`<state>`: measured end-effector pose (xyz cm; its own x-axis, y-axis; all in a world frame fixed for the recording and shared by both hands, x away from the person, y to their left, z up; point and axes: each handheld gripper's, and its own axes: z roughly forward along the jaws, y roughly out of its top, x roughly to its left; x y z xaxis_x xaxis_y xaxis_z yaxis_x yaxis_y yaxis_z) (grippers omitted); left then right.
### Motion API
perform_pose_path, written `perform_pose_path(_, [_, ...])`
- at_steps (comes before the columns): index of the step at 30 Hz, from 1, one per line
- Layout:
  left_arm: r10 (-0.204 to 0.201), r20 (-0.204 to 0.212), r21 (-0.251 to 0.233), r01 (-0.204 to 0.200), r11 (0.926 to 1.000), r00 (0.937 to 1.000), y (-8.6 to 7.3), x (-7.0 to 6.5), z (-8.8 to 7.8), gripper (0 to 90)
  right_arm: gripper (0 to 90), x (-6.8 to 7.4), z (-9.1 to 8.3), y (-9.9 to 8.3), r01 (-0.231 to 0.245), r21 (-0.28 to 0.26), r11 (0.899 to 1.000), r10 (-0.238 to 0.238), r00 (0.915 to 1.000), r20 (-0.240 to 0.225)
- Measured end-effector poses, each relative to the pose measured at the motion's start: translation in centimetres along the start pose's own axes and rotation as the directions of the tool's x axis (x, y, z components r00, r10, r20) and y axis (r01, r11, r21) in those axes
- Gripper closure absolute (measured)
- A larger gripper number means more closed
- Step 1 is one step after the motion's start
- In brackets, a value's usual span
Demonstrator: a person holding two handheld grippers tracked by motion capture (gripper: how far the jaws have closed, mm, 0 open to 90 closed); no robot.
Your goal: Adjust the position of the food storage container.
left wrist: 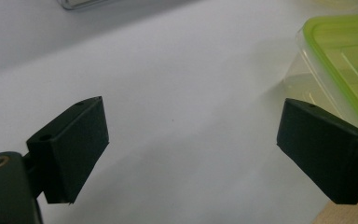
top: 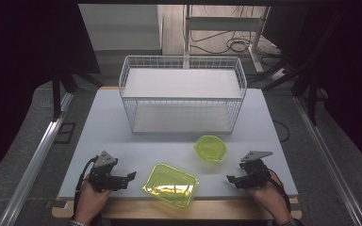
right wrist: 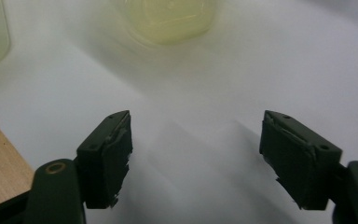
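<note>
step: approach, nothing gripped | left hand-held gripper (top: 133, 176) jaws wide, empty, just beside rectangular green container (top: 170, 185) at desk (top: 103, 122) front edge | right hand-held gripper (top: 229, 179) jaws wide, empty, near small round green container (top: 210, 148) | next: likely close in on a container rim, aligning jaws first

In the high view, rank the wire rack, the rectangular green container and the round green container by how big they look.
1. Wire rack, by far the largest.
2. Rectangular container.
3. Round container, smallest, though it sits slightly farther from the camera.
</note>
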<state>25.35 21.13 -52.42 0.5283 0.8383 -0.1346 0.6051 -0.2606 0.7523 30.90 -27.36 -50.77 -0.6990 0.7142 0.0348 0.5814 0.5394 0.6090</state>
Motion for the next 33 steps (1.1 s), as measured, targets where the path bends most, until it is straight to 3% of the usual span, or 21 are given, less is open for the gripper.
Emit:
perform_pose_path(14, [0.043,-0.009,-0.014,-0.043,0.999,0.999,-0.2,-0.1,0.5,6.3,39.8,0.1,-0.3,0.3,-0.004,-0.028,1.0,0.003,0.9997,-0.025])
perform_pose_path(21, [0.085,-0.014,-0.014,-0.085,0.9963,0.9963,-0.3,-0.4,0.8,5.6,53.1,-0.3,-0.9,0.6,-0.036,-0.018,0.999,0.035,0.9982,-0.048])
perform_pose_path(29, [0.097,-0.024,-0.018,-0.097,0.9951,0.995,-0.2,-0.5,0.8,5.6,64.9,-0.1,-2.0,1.7,-0.011,-0.041,0.999,0.007,0.9964,-0.085])
perform_pose_path(33, [0.105,-0.031,-0.015,-0.106,0.9943,0.994,-0.2,-0.5,0.9,5.6,76.4,0.1,-2.4,2.8,-0.007,-0.06,0.998,0.0,0.9941,-0.109])
